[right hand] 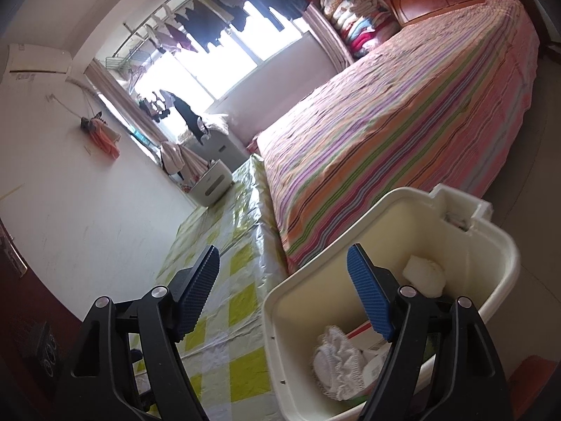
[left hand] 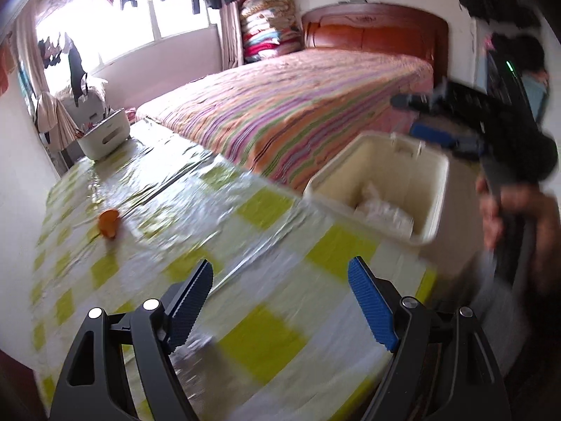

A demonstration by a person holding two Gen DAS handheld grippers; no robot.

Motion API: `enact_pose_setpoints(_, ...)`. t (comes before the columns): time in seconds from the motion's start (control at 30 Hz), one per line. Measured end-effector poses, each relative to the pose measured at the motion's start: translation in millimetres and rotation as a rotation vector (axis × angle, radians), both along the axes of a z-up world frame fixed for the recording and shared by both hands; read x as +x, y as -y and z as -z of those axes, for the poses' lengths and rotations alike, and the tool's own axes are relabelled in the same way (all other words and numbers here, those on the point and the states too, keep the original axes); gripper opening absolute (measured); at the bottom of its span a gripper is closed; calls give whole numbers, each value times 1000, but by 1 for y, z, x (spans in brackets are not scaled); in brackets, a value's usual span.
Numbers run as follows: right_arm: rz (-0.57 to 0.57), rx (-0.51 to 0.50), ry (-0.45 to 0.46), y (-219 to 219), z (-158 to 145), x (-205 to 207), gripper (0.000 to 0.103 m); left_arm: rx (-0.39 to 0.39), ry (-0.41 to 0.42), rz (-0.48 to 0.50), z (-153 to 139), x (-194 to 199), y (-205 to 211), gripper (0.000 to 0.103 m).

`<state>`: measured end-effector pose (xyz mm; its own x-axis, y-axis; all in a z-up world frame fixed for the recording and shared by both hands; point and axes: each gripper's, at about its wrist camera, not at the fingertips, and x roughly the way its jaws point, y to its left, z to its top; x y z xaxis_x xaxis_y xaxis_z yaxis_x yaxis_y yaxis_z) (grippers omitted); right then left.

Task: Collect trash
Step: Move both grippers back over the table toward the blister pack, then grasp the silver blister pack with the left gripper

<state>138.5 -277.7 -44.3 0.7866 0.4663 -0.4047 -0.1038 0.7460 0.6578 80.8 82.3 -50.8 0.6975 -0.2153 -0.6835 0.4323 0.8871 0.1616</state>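
Both claws stand apart with nothing between the pads. Left gripper (left hand: pixel 280 301) is poised over the table (left hand: pixel 266 343), which carries a yellow-and-white checked cover under glossy film. Right gripper (right hand: pixel 284 291) is aimed at the near rim of the cream bin (right hand: pixel 466 245), one finger above the table edge, the other above the bin's opening; in the left wrist view it shows at the upper right (left hand: pixel 417 119), held by a hand (left hand: pixel 512 210).

Containers noted:
- Cream bin, open-topped, standing just beside the table's right edge, between table and bed (right hand: pixel 403 133). Contents seen from the right wrist view: a crumpled white wad (right hand: pixel 336 368) at the near side, a second white wad (right hand: pixel 426 275) toward the far wall, and what appears to be flat paper or card with a red edge (right hand: pixel 361 329) between them. The left wrist view shows only pale crumpled matter in the bottom; blurred.
- White caddy (left hand: pixel 101 140) at the far end of the table, holding upright items too small to identify.

One loose item on the table: a small orange object (left hand: pixel 109 224), toward the left side, well apart from the bin. Identity cannot be determined.
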Motion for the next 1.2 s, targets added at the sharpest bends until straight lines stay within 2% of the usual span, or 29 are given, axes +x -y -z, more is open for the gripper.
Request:
enact_pose_setpoints(0.1,-33,-4,-3,-16,-3,2,75,25,-23,6,6,-9,-25,77)
enact_pose_setpoints(0.17,-55,-7,-3,-26,-4,4,75,40,-40,-36,10,-8,-42,77)
enact_pose_setpoints(0.33,-117,-25,-6,-51,-5,4,75,-23,-153,-100,22,3,-77,77)
enact_pose_setpoints(0.47,-152,-40,-20,-61,0,4,75,2,-212,-124,36,10,-85,77)
enact_pose_setpoints(0.63,-169,-43,-29,-63,1,6,75,-25,-273,-154,47,17,-92,77)
enact_pose_setpoints(1.0,-170,-43,-37,-66,1,8,75,-33,-304,-143,55,22,-88,77)
enact_pose_setpoints(1.1,-174,-47,-40,-70,2,8,75,-44,-301,-151,54,24,-89,73)
enact_pose_setpoints(1.17,-178,-48,-43,-72,3,9,75,-47,-295,-156,53,26,-90,65)
enact_pose_setpoints(1.2,-179,-49,-44,-75,3,9,75,-49,-291,-159,52,26,-91,58)
